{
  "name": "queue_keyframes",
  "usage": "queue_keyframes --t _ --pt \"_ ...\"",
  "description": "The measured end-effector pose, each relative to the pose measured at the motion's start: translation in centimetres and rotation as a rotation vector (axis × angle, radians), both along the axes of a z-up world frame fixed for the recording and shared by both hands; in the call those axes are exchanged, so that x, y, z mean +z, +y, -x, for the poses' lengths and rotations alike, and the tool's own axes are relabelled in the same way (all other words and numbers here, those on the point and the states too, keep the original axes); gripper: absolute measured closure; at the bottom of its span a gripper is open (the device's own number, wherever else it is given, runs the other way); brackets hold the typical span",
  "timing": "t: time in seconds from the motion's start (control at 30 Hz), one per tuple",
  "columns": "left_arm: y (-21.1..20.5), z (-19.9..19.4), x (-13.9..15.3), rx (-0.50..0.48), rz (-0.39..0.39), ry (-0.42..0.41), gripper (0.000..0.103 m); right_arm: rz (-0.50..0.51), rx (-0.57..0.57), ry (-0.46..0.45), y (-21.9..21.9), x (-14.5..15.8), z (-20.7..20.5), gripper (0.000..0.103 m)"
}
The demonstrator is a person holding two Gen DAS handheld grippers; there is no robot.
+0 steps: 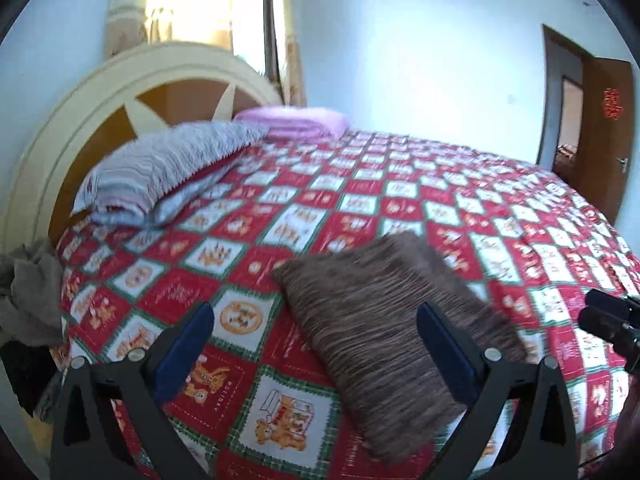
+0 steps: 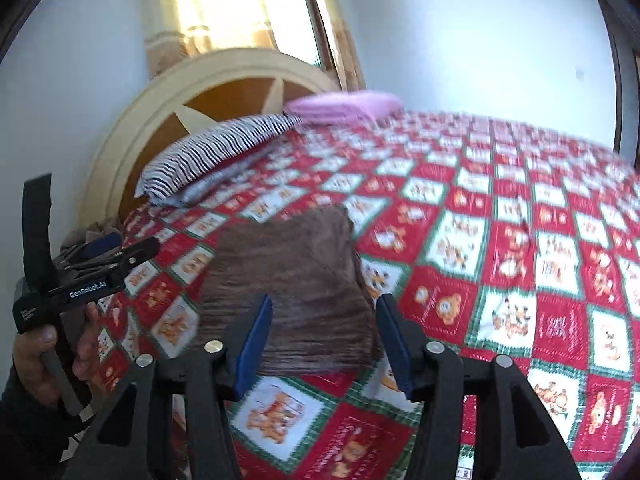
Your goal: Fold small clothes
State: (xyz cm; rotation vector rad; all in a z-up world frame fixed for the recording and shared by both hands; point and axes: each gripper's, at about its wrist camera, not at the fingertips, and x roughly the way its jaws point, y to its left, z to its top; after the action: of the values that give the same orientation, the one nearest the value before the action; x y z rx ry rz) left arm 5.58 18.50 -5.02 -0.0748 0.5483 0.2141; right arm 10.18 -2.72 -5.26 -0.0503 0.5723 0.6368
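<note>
Left wrist view: my left gripper (image 1: 314, 344) has its jaws wide apart, nothing between the pads, hanging above the bed (image 1: 400, 184). The brown cloth (image 1: 384, 320) lies folded into a rough rectangle on the checked bedspread near the front edge, apart from both tools. Right wrist view: my right gripper (image 2: 324, 338) has jaws partly apart, also empty, with the same cloth just ahead of and below the tips. My left hand (image 2: 48, 344) shows at the left edge holding the other tool. The fold looks done to me, both grippers clear of it. A heap of crumpled grey-brown clothes (image 1: 28, 296) sits at the left corner of the bed by the headboard (image 1: 52, 128), probably next. Risks: swinging the left tool over to that heap could clip the folded piece and spoil it; the heap is tangled, so one grab may drag several items; it hangs near the edge and could slide off.
</note>
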Motion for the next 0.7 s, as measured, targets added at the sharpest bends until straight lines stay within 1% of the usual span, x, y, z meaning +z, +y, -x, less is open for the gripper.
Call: queue_keyframes --t 0.1,0.3,0.7 --pt "-0.6 0.6 0.9 -0.016 -0.019 -0.029 0.0 0.011 -0.002 -0.036 0.4 0.9 1.0 0.047" --pt "-1.0 0.9 1.1 -0.02 -0.024 -0.036 0.0 -0.007 -0.01 -0.058 0.2 1.9 2.0 0.047" --pt "-1.4 1.1 0.9 -0.02 -0.027 -0.029 0.0 0.0 0.004 -0.05 0.6 1.4 2.5 0.046"
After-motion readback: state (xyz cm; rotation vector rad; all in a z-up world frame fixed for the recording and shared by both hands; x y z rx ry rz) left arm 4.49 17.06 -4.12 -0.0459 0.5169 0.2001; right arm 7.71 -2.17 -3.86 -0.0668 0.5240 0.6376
